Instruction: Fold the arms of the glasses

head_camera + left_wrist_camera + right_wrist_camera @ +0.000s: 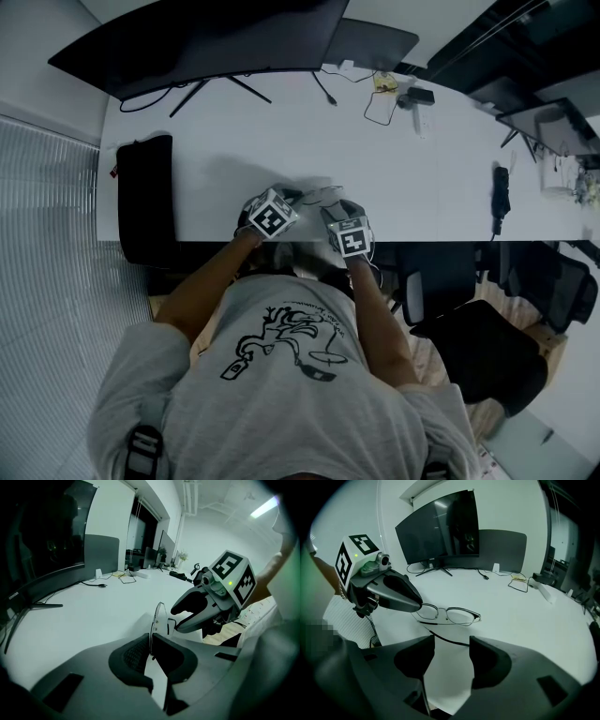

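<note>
Left gripper [151, 641] clamps glasses [449, 615]; right gripper [451, 641] fingers [487, 663] spread around 1 arm [440, 638].

The left tongs [151, 641] are clamped together, the right tongs [452, 654] parted, close beside.

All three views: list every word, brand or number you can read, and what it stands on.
No text reads clearly.
Monitor logo: too small and blurred to read.
T-shirt: a drawing, no legible words.
Marker cubes: square patterns only, no letters.
</note>
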{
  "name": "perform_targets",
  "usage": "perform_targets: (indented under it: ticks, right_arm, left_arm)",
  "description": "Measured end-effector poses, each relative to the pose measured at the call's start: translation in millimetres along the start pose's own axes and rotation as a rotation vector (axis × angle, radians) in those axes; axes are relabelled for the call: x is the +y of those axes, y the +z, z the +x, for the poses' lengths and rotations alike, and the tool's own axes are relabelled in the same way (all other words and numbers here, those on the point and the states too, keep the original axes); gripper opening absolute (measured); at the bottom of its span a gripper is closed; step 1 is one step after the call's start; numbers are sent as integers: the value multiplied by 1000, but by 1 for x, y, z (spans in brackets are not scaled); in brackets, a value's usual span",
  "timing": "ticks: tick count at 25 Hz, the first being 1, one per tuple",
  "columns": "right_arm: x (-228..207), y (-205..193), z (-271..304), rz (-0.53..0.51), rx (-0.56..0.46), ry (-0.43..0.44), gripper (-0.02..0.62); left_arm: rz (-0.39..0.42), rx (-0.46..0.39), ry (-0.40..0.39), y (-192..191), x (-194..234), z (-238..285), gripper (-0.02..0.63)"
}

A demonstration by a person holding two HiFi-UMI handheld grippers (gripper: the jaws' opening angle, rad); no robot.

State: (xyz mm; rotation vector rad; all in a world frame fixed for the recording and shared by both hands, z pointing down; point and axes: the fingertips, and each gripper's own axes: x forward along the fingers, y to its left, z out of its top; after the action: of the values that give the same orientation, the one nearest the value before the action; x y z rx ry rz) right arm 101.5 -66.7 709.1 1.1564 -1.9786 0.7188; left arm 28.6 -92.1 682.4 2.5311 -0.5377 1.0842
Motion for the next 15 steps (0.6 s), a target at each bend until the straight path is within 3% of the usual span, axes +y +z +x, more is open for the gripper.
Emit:
perform_targets:
  ticks: [15]
  right_arm:
    - [-8, 5, 5, 0, 6, -5, 241]
  left_arm:
    - [20, 18, -20, 2, -2, 2, 38]
